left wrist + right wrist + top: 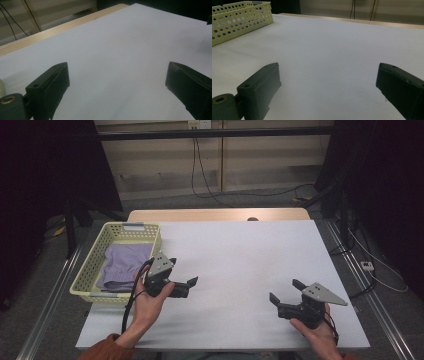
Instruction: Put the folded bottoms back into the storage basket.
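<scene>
At left of the table (pixel 240 265): one yellow basket (pixel 102 247), perforated, holding one folded lilac cloth (pixel 122 265). Cloth's near edge partly covered by the left gripper (pixel 182 272) and its grey plate; fold count hard to make out. Basket's near right corner hidden behind the same gripper and hand (pixel 150 302).

Two grippers, one per hand. Left gripper just right of the basket, above the white top, jaws spread wide with nothing between. Same in the left gripper view (pixel 117 82): bare white surface between two well-parted black jaws, right jaw cut off by the frame edge; a pale sliver at the far lower left, too little to identify. Right gripper (pixel 285 290) near the front right edge, well apart from basket and cloth, jaws likewise spread and holding nothing. From the right gripper view (pixel 328 82): bare tabletop between the jaws, basket (pixel 242 17) at upper left, cut off by the frame, contents not visible through the holes.

Around: wooden strip along the table's far edge, one dark cable (pixel 197 170) hanging down the back wall, more cables on the floor at right. Dark surroundings on both sides, detail lost.
</scene>
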Action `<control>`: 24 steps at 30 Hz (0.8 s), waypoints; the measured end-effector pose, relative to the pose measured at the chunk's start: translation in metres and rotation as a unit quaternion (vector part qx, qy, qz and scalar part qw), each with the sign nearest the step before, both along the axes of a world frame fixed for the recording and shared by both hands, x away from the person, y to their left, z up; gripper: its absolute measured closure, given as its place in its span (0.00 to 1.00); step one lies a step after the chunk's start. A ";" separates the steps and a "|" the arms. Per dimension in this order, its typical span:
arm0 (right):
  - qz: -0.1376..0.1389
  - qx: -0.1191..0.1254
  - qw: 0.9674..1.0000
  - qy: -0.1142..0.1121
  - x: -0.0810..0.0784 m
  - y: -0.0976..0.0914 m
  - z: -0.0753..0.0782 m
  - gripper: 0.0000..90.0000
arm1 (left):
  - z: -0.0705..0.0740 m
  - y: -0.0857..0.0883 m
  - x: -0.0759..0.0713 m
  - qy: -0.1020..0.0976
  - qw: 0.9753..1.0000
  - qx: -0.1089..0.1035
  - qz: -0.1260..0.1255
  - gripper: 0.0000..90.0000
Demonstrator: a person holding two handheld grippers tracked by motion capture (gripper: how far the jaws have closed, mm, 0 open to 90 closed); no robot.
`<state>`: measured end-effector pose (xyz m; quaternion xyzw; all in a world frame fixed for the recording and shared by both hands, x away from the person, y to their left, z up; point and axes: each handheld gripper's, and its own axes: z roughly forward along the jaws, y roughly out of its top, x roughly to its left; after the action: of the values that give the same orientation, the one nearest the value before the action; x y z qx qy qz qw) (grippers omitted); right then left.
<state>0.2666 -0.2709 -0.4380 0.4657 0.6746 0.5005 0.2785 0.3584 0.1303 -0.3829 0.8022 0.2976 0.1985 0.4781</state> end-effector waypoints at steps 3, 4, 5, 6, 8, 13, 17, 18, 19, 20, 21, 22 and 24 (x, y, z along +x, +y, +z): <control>-0.001 0.001 1.000 0.000 0.000 0.000 0.000 0.06 | -0.006 -0.002 -0.002 0.006 1.000 0.000 -0.004 0.06; 0.000 0.001 1.000 0.000 0.000 0.000 0.000 0.06 | -0.008 -0.002 -0.004 0.007 1.000 -0.002 -0.003 0.06; 0.001 0.000 1.000 0.001 0.000 0.000 0.000 0.06 | -0.010 -0.002 -0.005 0.007 1.000 -0.001 0.000 0.06; 0.002 0.000 1.000 0.001 0.000 0.000 0.000 0.06 | -0.012 -0.002 -0.006 0.008 1.000 -0.001 0.004 0.06; 0.001 0.001 1.000 0.001 0.001 0.000 0.000 0.06 | -0.015 -0.001 -0.008 0.009 1.000 -0.001 0.007 0.06; 0.002 0.001 1.000 0.001 0.001 0.001 -0.001 0.06 | -0.022 0.003 -0.009 0.018 1.000 -0.012 0.007 0.06; 0.001 0.001 1.000 0.002 0.000 0.000 0.000 0.06 | -0.029 0.007 -0.012 0.025 0.999 -0.021 0.011 0.06; 0.000 0.002 1.000 0.001 0.000 0.000 0.000 0.06 | -0.030 0.008 -0.012 0.024 0.999 -0.022 0.012 0.06; -0.001 0.002 1.000 0.000 0.000 0.000 0.000 0.06 | -0.031 0.009 -0.013 0.024 0.999 -0.020 0.013 0.06; -0.001 0.003 1.000 0.000 0.000 0.000 0.000 0.06 | -0.032 0.010 -0.013 0.021 1.000 -0.018 0.013 0.06; -0.001 0.002 1.000 0.000 0.000 0.000 0.000 0.06 | -0.032 0.010 -0.014 0.022 1.000 -0.018 0.014 0.06; 0.000 0.002 1.000 0.001 0.000 0.000 0.000 0.06 | -0.033 0.011 -0.015 0.020 1.000 -0.019 0.013 0.06; 0.001 0.001 1.000 0.000 0.000 0.000 0.000 0.06 | -0.035 0.012 -0.016 0.019 1.000 -0.012 0.015 0.06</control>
<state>0.2666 -0.2706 -0.4382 0.4655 0.6746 0.5015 0.2770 0.3425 0.1427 -0.4177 0.7955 0.3206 0.1869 0.4791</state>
